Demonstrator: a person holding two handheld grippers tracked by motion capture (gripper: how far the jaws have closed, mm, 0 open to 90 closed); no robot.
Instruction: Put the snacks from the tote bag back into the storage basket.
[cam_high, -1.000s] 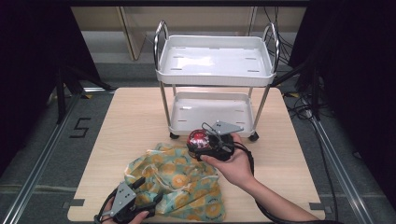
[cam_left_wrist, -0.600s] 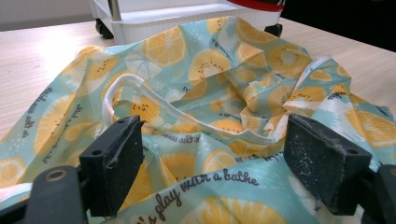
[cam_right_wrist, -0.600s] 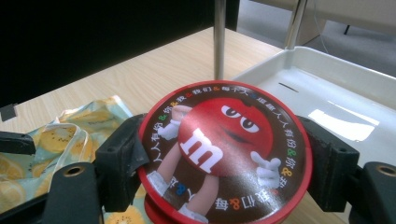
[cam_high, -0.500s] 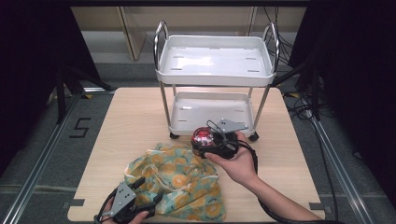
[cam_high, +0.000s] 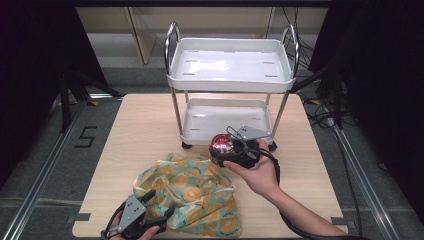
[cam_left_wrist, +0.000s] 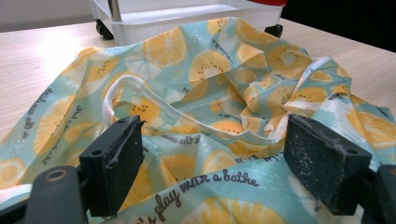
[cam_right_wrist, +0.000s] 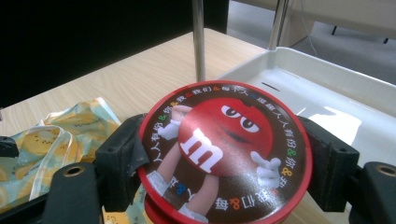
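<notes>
A white two-tier cart (cam_high: 230, 75) is stood at the far side of the table (cam_high: 145, 130). In front of the cart, a lemon-print cloth bag (cam_high: 195, 192) is spread. At the bag's near edge, the left hand-held gripper (cam_high: 152, 207) is held wide apart. Just before the cart's lower tray, a red round tin (cam_right_wrist: 224, 151) is clamped by the right hand-held gripper (cam_high: 225, 150).

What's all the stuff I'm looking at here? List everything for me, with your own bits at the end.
Table: one, light wood, under everything.
Cart: one, white, two shelves, on the table's far side.
Cloth bag: one, teal with orange fruit slices, crumpled on the table's near side.
Round tin: one, red, cartoon candy lid, held beside the cart's lower shelf.
Left claw: one, black, open at the bag's near edge.
Right claw: one, black, clamped on the tin.
</notes>
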